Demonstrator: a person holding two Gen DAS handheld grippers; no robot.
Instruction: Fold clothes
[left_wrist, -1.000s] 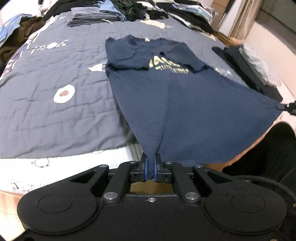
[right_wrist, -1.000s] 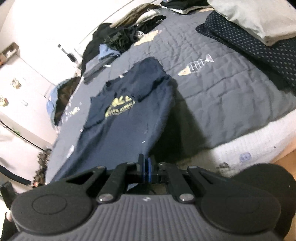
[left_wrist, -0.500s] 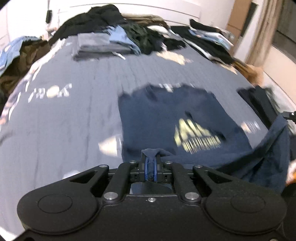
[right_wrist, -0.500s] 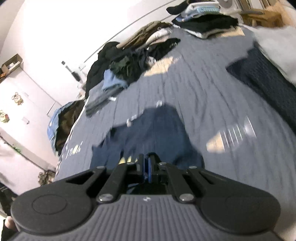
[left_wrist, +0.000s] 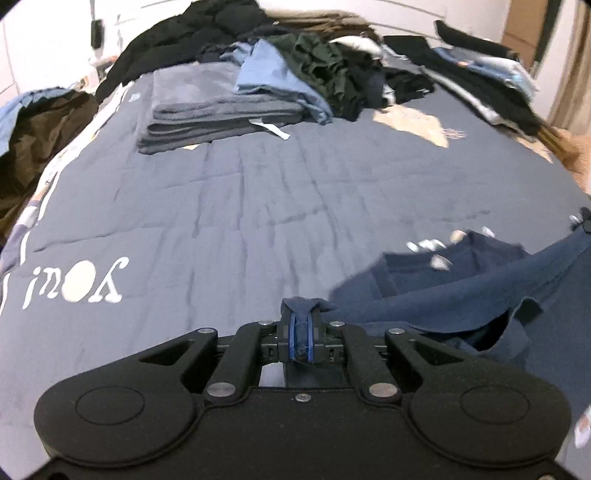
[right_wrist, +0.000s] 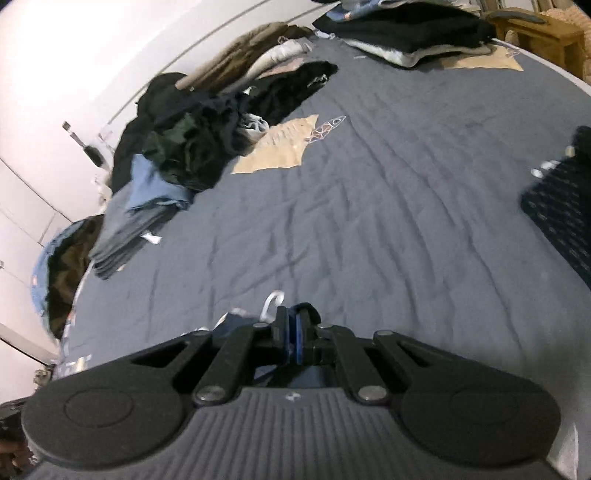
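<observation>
A navy blue T-shirt lies on the grey quilt, its lower part lifted and carried over its upper part. My left gripper is shut on one hem corner, a bunch of cloth sticking out past the tips. My right gripper is shut on the other corner; it also shows at the right edge of the left wrist view, holding the hem up. In the right wrist view only a sliver of the shirt shows beside the fingers.
A folded grey stack lies far left on the bed. A heap of dark and light-blue clothes runs along the far edge. A dark dotted cloth lies at the right. A brown and blue pile sits at the left edge.
Both grippers have carried the shirt's hem from the near bed edge forward over the shirt toward its collar. The yellow print is now covered.
</observation>
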